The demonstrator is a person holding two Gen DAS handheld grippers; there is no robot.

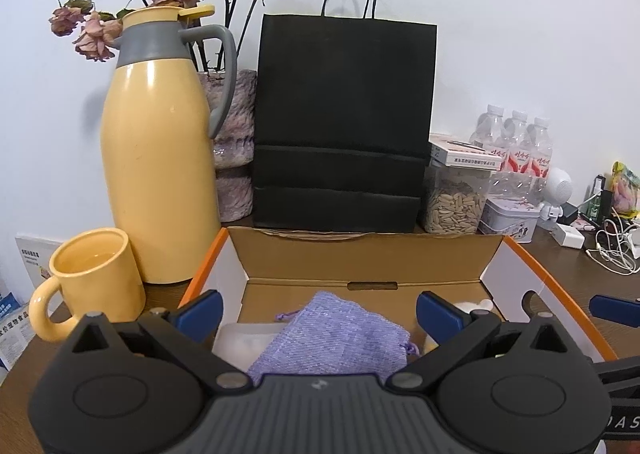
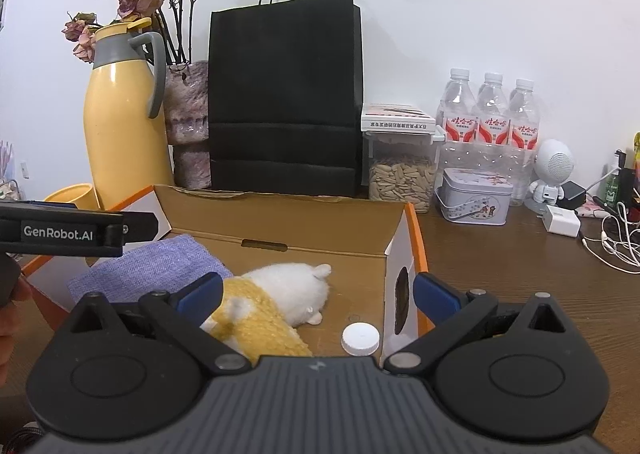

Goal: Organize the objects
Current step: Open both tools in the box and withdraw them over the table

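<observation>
An open cardboard box [image 1: 360, 254] with orange edges sits on the brown table in front of both grippers. Inside it lie a purple woven pouch [image 1: 336, 338], a white and yellow plush toy [image 2: 280, 294] and a white bottle cap [image 2: 360, 338]. My left gripper [image 1: 320, 310] hangs open over the near end of the box, its blue pads either side of the pouch and not touching it. My right gripper [image 2: 316, 294] is open too, one pad above the plush toy and the other outside the box's right wall [image 2: 400, 286]. Nothing is held.
A yellow thermos jug [image 1: 156, 158], a yellow mug [image 1: 92, 282], a vase of dried roses [image 1: 236, 142] and a black paper bag [image 1: 340, 122] stand behind the box. To the right are a seed jar [image 2: 400, 178], water bottles [image 2: 488, 122], a tin [image 2: 474, 200], a white figurine [image 2: 552, 170] and cables [image 2: 616, 238].
</observation>
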